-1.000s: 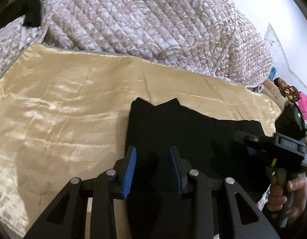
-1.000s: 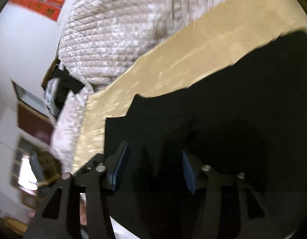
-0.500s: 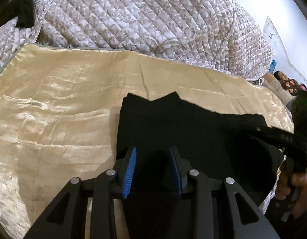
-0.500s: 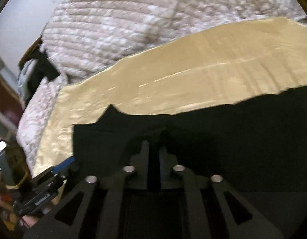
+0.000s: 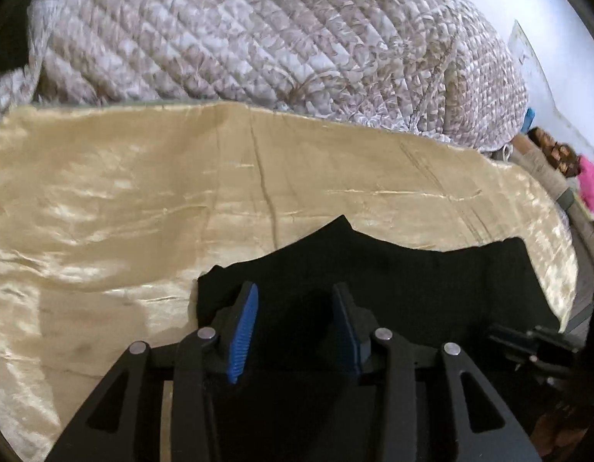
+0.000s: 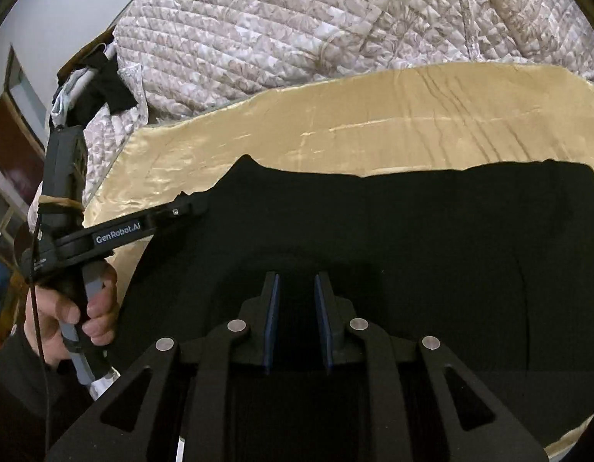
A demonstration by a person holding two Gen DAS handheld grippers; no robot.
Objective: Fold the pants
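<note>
Black fabric pants point(image 6: 373, 231) lie as a broad folded slab on the golden satin sheet point(image 5: 143, 200), both grippers over them: left gripper point(image 5: 295, 323) open, right gripper point(image 6: 295, 321) slightly parted, gripping nothing. Probably further folds remain. Beyond, a quilted floral blanket point(image 5: 277, 38).

A shiny gold satin sheet point(image 5: 150, 192) is covering the bed, creasing and catching bright glints of light. Behind it, a quilted bedspread point(image 5: 281, 34) with a pale brown leaf pattern is piling up in a big mound. A plain white wall point(image 6: 69, 4) is showing beyond it. At the left of the right wrist view, a dark brown wooden frame point(image 6: 12, 142) is standing against that wall.
</note>
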